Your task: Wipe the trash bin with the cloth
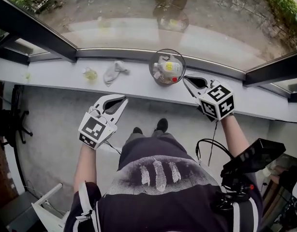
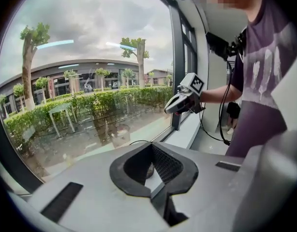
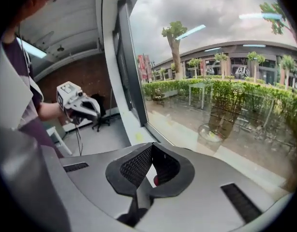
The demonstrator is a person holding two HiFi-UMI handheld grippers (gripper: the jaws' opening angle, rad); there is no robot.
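Note:
A small clear trash bin (image 1: 167,67) with scraps inside stands on the white window sill (image 1: 56,74), against the glass. A crumpled grey cloth (image 1: 113,71) lies on the sill to its left. My left gripper (image 1: 121,101) hovers below the sill edge, a little short of the cloth, shut and empty. My right gripper (image 1: 186,79) is shut with nothing in it, its tips just right of the bin. In the left gripper view my own jaws (image 2: 151,146) meet, and the right gripper (image 2: 180,100) shows beyond. The right gripper view shows closed jaws (image 3: 152,144) and the left gripper (image 3: 81,105).
A yellow-green scrap (image 1: 90,74) lies on the sill left of the cloth. The window glass (image 1: 139,18) rises directly behind the sill. On the floor stand a black office chair (image 1: 13,124) at left and a white stool (image 1: 47,207); black equipment (image 1: 255,156) sits at right.

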